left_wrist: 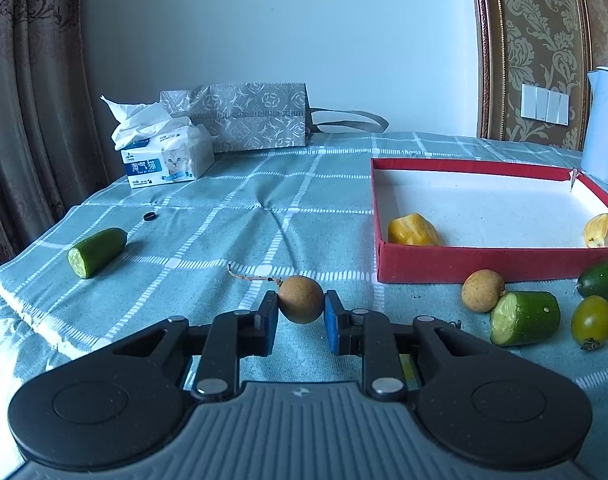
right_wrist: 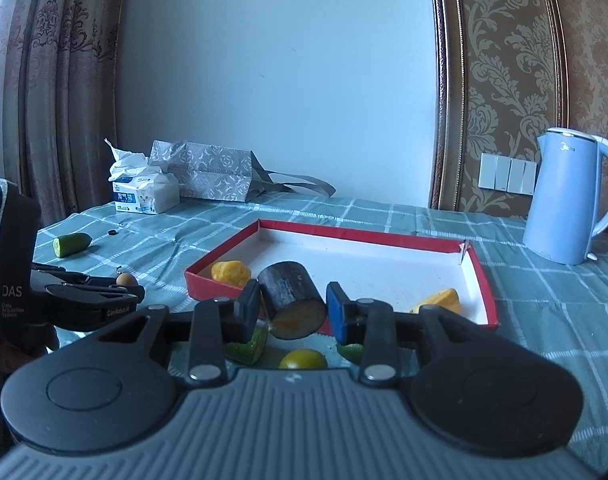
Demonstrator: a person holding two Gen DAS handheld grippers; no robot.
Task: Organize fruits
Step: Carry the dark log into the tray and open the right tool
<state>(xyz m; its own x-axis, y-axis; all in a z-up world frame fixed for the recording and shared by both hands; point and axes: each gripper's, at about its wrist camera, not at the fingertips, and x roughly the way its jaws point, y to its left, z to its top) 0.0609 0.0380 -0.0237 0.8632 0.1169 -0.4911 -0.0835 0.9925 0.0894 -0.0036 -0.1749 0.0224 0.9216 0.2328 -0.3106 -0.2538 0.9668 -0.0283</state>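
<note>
Teal checked cloth covers the table (left_wrist: 232, 208). A blue kettle (right_wrist: 563, 200) stands near its far right edge, a patterned gift bag (left_wrist: 248, 114) and tissue pack (left_wrist: 168, 156) toward the far left corner. The red box (left_wrist: 479, 268) holds two yellow fruit pieces (left_wrist: 411, 230), one in each near corner. The right gripper (right_wrist: 294, 306) is clamped on a dark cylindrical piece (right_wrist: 292, 300) above the box's near edge. The left gripper (left_wrist: 300, 300) squeezes a brown longan (left_wrist: 300, 298) just above the cloth.
</note>
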